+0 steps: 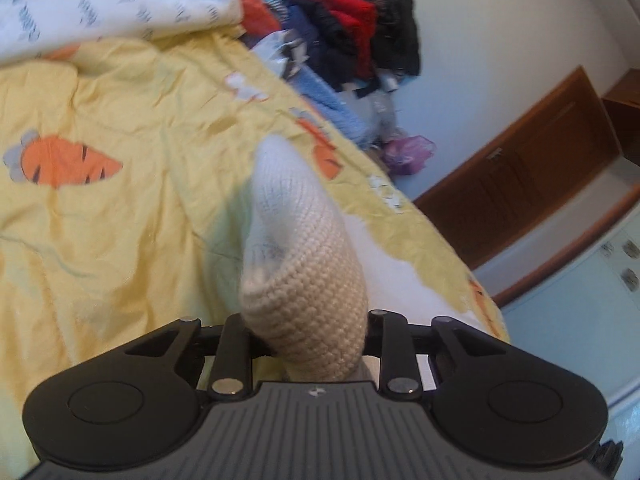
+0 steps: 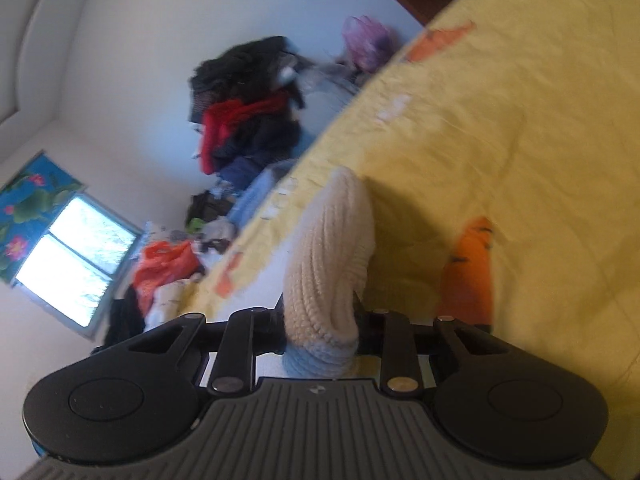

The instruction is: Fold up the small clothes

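Note:
A cream and white knitted sock [image 1: 304, 256] sticks up out of my left gripper [image 1: 310, 344], which is shut on it above the yellow carrot-print bedspread [image 1: 120, 220]. In the right wrist view my right gripper [image 2: 320, 332] is shut on a cream ribbed knit sock end [image 2: 332, 260] with a pale blue edge. It is held over the same bedspread [image 2: 520, 120]. The fingertips of both grippers are hidden by the knit fabric. I cannot tell whether both hold the same sock.
A white printed cloth [image 1: 100, 4] lies at the bed's far left. A pile of dark, red and blue clothes [image 1: 352, 32] is heaped against the wall past the bed, also in the right wrist view [image 2: 248, 112]. A wooden cabinet [image 1: 520, 184] stands at the right. A window [image 2: 72, 256] is at the left.

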